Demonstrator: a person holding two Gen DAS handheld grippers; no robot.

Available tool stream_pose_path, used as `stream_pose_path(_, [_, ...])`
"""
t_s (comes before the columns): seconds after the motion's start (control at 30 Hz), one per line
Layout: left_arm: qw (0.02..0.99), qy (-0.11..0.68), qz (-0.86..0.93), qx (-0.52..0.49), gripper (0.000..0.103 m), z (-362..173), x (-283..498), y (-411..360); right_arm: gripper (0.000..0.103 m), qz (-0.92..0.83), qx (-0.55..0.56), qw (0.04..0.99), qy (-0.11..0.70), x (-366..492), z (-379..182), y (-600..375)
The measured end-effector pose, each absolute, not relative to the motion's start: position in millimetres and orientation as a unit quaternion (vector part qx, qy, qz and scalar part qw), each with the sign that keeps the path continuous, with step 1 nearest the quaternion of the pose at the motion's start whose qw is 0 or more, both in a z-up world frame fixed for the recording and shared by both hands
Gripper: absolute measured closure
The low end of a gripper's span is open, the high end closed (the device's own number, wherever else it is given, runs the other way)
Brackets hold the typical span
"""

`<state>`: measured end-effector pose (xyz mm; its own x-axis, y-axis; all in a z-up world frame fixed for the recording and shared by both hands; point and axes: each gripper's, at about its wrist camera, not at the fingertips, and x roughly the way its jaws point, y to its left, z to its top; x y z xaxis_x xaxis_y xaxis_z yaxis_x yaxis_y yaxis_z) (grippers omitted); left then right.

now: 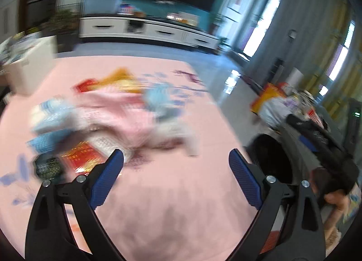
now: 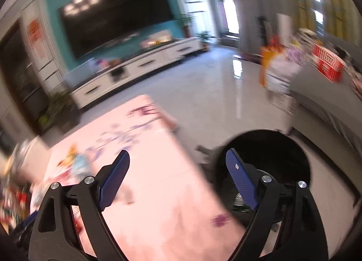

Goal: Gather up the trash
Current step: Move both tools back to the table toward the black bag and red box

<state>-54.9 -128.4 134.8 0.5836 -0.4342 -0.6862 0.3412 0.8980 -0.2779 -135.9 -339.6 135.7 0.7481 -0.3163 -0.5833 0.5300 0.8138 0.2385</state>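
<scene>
Currently, both claws empty: left claw (image 1: 176, 159) spread wide over the trash (image 1: 108, 121); right claw (image 2: 177, 159) spread wide between counter (image 2: 158, 193) edge and bin (image 2: 271, 148). Step, as judged: reach for another piece; slow down, since both views are blurred; centre one wrapper between the pads before closing; then carry it across to the bin just beside the counter. Surface: pink cloth, flower print. Room: glossy tiled floor; dark TV (image 2: 117, 19) on a teal wall; white cabinet (image 1: 144, 28).
</scene>
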Motion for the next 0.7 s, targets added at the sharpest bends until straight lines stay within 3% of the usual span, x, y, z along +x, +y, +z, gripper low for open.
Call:
stream_pose_path(0.23, [0.91, 0.392, -0.104, -0.09, 0.009, 127.4, -52.3, -11.0, 0.016, -0.046, 0.146, 0.935, 0.32, -78.6, 151.8, -232.8])
stream_pose_path(0.37, [0.9, 0.409, -0.087, -0.121, 0.009, 94.9, -50.8, 36.3, 0.015, 0.076, 0.124, 0.919, 0.367, -40.6, 128.7, -163.4])
stream_pose_path(0.7, [0.856, 0.464, -0.117, -0.195, 0.01, 47.5, -19.7, 54.0, 0.015, 0.116, 0.001, 0.891, 0.439, 6.7, 45.7, -91.5])
